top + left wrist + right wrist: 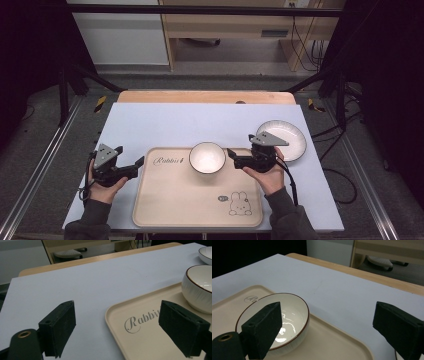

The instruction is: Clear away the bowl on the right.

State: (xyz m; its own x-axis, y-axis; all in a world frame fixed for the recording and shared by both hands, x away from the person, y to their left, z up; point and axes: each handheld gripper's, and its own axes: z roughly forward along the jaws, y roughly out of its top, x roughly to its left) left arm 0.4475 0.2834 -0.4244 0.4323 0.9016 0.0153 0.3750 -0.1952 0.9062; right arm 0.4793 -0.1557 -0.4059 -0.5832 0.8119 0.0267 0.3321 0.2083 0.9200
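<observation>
A white ceramic bowl with a thin brown rim (207, 157) sits upright and empty at the far edge of a beige rectangular plastic tray printed with the word "Rabbit" and a small rabbit drawing (175, 202), itself lying on a pale blue sheet over the wooden worktop (200, 96). The bowl looks rigid, glazed and glossy, so it is probably slippery and breakable, with some weight to it; its ribbed outer wall and thin lip suggest that one jaw inside and one outside the rim would give the surest hold. The right tool (235, 157), held in the person's right hand, is just beside the bowl's right side with its jaws spread wide and nothing between them. The left tool (138, 163) rests at the tray's left edge, jaws likewise wide apart and empty, straddling the tray's corner in the left gripper view. A white ceramic plate with a dark rim (292, 137) lies on the sheet to the right, off the tray, behind the right hand.
</observation>
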